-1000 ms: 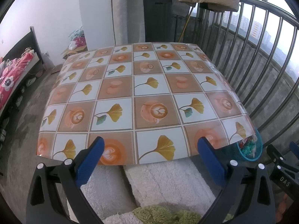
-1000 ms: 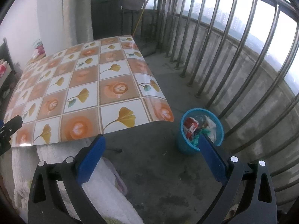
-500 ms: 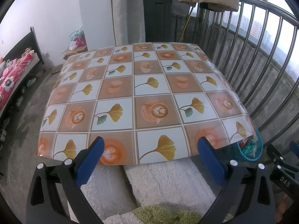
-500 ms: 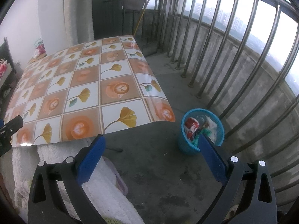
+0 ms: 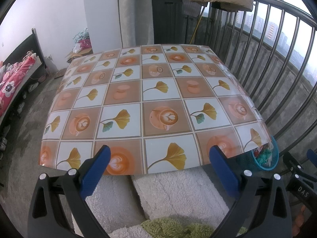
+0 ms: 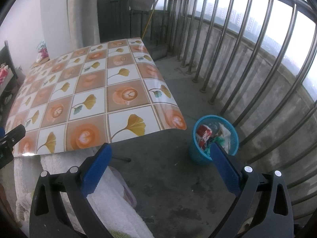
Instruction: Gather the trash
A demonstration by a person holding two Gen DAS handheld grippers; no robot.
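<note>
The blue trash basket (image 6: 215,138) stands on the floor at centre right, just beyond the right gripper (image 6: 160,170); both it and the left gripper (image 5: 159,170) have jaws wide, empty.

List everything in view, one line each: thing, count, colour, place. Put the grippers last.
table: one, orange-and-white leaf and coffee-cup cloth, centre, nothing on top.
bin: one, blue mesh, on the floor off the table's near right corner, by the railing.
trash: several pieces, red, white, green, inside the bin.
rugs: white and green, fluffy, on the floor below the table's near edge.
railing: metal bars, right side.
left gripper: blue pads, open, holding nothing.
right gripper: blue pads, open, holding nothing.
</note>
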